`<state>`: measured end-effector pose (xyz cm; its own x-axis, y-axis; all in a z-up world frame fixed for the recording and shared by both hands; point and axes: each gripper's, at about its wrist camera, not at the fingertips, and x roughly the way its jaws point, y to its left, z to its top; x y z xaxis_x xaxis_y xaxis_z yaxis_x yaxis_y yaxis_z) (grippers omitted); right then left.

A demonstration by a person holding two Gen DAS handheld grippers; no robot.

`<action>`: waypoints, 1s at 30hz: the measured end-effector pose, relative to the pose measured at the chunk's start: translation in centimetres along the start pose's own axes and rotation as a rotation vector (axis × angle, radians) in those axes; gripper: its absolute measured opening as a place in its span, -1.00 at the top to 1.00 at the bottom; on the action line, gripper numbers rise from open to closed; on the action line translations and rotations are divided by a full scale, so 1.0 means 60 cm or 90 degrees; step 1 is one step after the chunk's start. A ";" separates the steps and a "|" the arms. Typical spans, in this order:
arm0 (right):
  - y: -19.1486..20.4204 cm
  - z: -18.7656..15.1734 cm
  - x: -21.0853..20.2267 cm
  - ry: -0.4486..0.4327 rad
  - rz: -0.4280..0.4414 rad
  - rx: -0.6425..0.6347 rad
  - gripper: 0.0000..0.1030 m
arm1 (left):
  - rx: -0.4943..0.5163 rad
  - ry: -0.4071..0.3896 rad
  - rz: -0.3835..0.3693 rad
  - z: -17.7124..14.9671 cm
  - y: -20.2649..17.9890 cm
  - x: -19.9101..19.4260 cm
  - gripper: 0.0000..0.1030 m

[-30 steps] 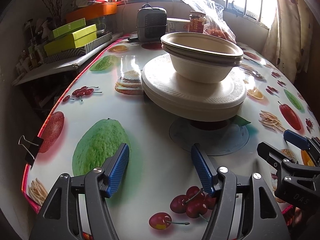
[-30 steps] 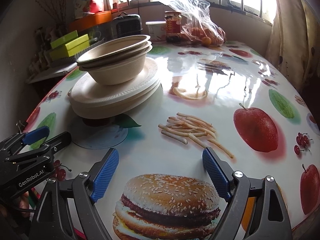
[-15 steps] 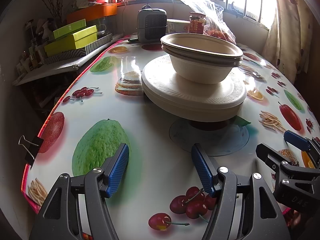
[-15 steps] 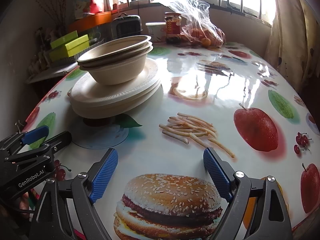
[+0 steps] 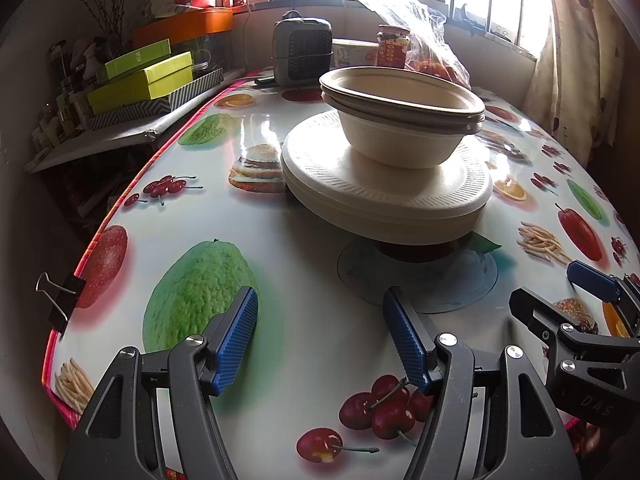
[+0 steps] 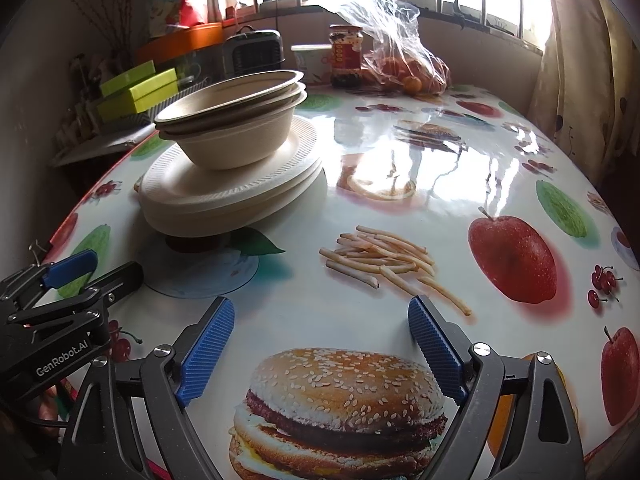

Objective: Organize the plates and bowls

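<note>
Plates [image 5: 384, 196] sit stacked on the bench [image 5: 280, 264], bowls [image 5: 400, 120] nested on top: sorting looks done, with no loose dishes in view. Left tool [image 5: 320, 340] and right tool [image 6: 320, 344] hang near the stack, both spread and empty.

Plates [image 5: 384, 196] on fruit-print table [image 5: 280, 264]

Left gripper [image 5: 320, 328] at lower frame, jaws apart, nothing between them, over the fruit-print table [image 5: 288, 240]. Centre frame: stack of bowls [image 5: 400, 120] nested on a stack of plates [image 5: 384, 192]. Right gripper [image 5: 580, 308] enters at lower right edge. Green boxes [image 5: 144, 76] upper left; jar [image 5: 394, 46] behind bowls.
</note>
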<state>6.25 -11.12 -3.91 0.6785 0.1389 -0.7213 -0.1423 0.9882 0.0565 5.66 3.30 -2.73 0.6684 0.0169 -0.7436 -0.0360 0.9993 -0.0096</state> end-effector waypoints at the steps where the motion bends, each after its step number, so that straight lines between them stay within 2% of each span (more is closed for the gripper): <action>1: 0.000 0.000 0.000 0.000 0.000 0.000 -0.74 | 0.000 0.000 0.000 0.000 0.000 0.000 -0.28; 30: 0.002 0.000 0.001 0.000 -0.004 -0.004 -0.74 | 0.000 -0.002 0.001 -0.002 0.000 0.000 -0.29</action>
<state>6.29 -11.02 -3.94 0.6790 0.1327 -0.7221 -0.1422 0.9887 0.0480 5.60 3.28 -2.81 0.6701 0.0179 -0.7420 -0.0369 0.9993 -0.0092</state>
